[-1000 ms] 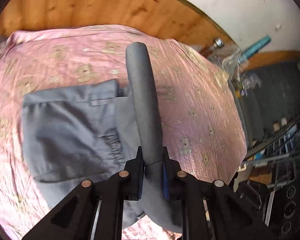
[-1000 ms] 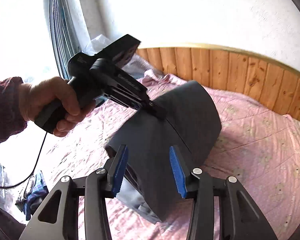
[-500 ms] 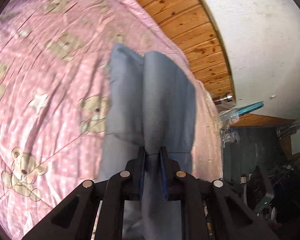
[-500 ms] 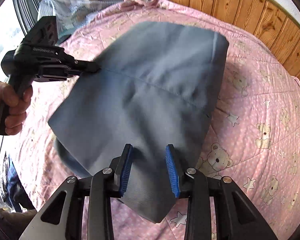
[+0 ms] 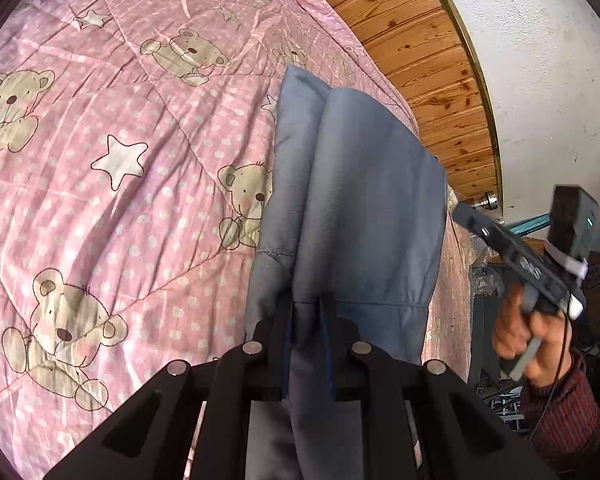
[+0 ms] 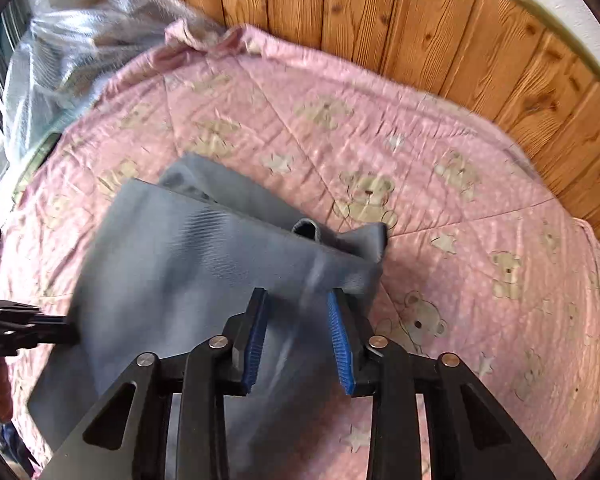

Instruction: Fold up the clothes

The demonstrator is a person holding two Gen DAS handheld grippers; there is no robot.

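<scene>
1. Left hand-held gripper was clamped narrow on a fold of the grey-blue garment, the cloth running up between its two fingers and hanging down behind them.
2. Right hand-held gripper stood with its blue-padded fingers parted; the garment lay in the gap, but whether the pads pressed it could not be told, since that part was blurred.
3. The garment was held up just above the bed, doubled over on itself, with a hemmed edge and a small loop of cloth showing at its far corner in the right wrist view.
4. A pink quilt printed with teddy bears, white stars and dots covered the bed beneath the garment.
5. Wooden panelling ran along the far side of the bed, with a white wall above it.
6. In the left wrist view the right hand-held gripper's black body showed at the right edge, gripped by the person's hand in a dark red striped sleeve.
7. A crumpled clear plastic bag sat at the far left corner of the bed in the right wrist view.
</scene>
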